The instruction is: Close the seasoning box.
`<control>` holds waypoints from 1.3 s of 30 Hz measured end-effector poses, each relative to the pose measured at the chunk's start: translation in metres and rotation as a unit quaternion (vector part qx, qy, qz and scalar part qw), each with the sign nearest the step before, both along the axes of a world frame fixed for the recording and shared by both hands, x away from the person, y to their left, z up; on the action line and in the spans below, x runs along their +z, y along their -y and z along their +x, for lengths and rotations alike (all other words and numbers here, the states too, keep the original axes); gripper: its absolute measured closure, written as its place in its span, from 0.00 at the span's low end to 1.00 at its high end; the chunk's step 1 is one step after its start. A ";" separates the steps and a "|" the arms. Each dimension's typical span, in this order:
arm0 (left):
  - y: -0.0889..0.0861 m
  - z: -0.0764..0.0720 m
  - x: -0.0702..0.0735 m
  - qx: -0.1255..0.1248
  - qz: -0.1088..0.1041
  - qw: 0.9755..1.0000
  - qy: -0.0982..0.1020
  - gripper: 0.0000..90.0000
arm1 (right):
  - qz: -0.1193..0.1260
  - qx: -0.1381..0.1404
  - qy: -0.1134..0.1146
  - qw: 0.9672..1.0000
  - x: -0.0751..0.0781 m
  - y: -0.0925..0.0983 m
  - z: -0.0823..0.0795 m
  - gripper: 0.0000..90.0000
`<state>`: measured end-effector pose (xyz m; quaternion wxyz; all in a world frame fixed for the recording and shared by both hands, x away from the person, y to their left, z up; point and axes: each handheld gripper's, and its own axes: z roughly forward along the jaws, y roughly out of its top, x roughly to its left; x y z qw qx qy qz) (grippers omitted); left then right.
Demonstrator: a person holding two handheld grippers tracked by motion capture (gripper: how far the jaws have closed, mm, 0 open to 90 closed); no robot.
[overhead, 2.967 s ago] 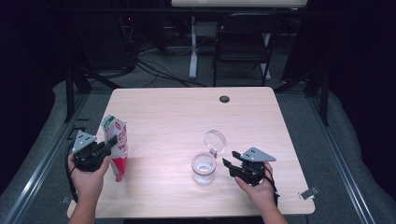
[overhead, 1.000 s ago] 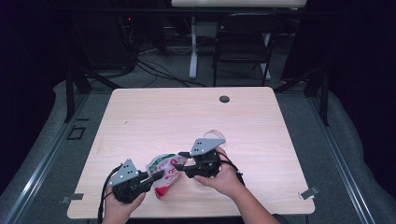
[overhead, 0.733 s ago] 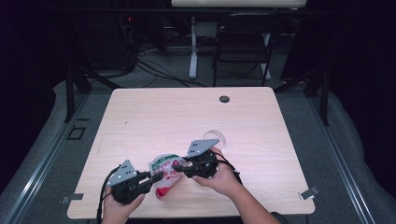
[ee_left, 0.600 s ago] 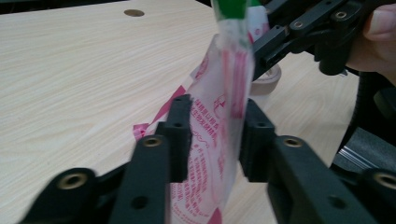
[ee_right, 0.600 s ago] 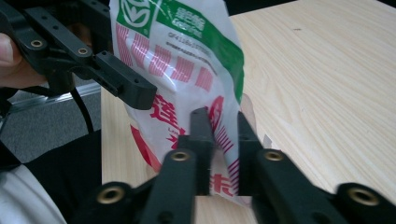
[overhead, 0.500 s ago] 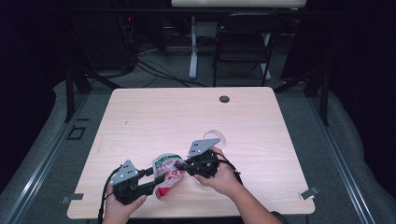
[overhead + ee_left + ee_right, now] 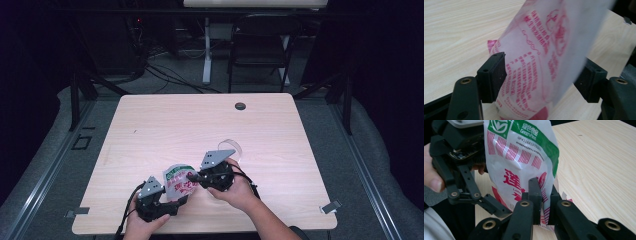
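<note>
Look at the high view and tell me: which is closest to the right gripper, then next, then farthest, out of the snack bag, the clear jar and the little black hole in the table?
1. Snack bag: pinched in the right gripper, just left of it.
2. Clear jar: just behind the hand.
3. Black hole: near the table's far edge.

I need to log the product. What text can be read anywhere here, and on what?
"GreenFood", on the green band of the snack bag.
"GF411681070201", below it on the same bag; the digits are small, so uncertain.
Chinese characters beside the green logo and the red print on the bag's back: too blurred to read.
</note>
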<state>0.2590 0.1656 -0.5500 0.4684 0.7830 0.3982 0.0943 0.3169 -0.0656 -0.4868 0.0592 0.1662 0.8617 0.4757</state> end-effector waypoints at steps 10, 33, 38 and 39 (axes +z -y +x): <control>-0.004 0.011 -0.015 0.032 0.004 0.999 -0.023 0.28 | 0.004 -0.002 -0.002 1.000 -0.001 0.002 -0.001 0.96; 0.016 0.019 -0.038 0.017 0.075 0.997 -0.029 0.25 | 0.004 -0.007 0.002 1.000 -0.004 0.003 -0.004 0.93; 0.017 0.020 -0.038 0.016 0.078 0.996 -0.027 0.25 | 0.001 -0.009 0.004 1.000 -0.004 0.003 -0.005 0.93; 0.017 0.020 -0.038 0.016 0.079 0.996 -0.026 0.26 | 0.003 -0.010 0.004 1.000 -0.005 0.003 -0.005 0.93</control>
